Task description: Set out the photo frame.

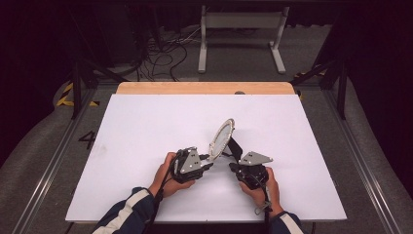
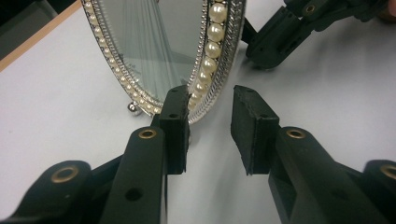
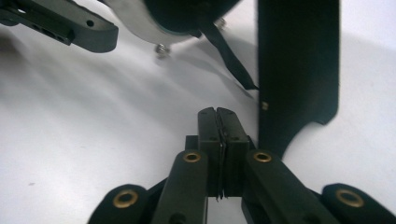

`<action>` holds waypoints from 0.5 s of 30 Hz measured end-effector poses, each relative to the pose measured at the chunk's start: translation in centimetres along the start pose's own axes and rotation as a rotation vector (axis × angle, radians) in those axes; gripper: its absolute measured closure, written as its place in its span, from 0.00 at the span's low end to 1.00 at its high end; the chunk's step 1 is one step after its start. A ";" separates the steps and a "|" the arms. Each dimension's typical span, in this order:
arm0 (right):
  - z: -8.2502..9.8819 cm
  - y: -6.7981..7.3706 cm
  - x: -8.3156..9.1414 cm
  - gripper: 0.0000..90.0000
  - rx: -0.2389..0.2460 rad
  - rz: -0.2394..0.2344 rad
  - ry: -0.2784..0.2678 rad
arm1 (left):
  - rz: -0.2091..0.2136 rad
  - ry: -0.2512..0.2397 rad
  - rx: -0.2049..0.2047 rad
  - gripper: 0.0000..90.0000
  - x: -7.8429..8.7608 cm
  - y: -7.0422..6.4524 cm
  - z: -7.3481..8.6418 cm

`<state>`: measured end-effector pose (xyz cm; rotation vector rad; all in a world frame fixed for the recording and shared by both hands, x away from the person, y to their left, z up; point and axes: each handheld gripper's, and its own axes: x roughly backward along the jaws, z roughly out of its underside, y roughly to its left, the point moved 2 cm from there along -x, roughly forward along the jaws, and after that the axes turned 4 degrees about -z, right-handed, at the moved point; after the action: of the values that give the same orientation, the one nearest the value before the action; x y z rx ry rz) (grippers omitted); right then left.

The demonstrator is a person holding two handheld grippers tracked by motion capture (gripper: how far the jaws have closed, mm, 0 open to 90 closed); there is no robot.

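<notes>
We held an oval pearl-rimmed mirror (image 1: 221,138) propped upright near the middle of the white table (image 1: 146,126). Our left gripper (image 2: 210,114) stood spread, one pad (image 2: 176,112) against the mirror's lower rim. Our right gripper (image 3: 217,116) was pressed together just beside the mirror's black stand (image 3: 299,60), and we could not tell if it pinched anything.

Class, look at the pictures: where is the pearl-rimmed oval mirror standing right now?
In the high view the mirror stands tilted near the middle of the white table, between the left gripper and the right gripper, propped by its black back stand.
</notes>
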<state>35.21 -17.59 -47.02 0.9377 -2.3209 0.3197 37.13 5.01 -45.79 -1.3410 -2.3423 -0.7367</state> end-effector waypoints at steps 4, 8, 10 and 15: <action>-0.4 0.7 0.4 0.94 0.014 0.000 -0.034 | 0.006 0.000 0.008 0.69 1.4 0.3 0.5; -0.8 1.2 0.7 0.88 0.015 0.002 -0.062 | -0.001 0.003 0.021 0.60 2.3 0.5 1.0; -1.0 1.5 0.9 0.83 0.009 0.001 -0.078 | -0.008 0.014 0.035 0.57 3.2 0.7 1.5; -1.7 2.4 0.9 0.75 -0.007 -0.001 -0.117 | -0.057 0.034 0.051 0.44 5.4 0.8 3.1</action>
<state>33.80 -15.58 -45.11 0.9779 -2.4260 0.2624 35.04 10.95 -45.21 -1.2355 -2.3650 -0.7057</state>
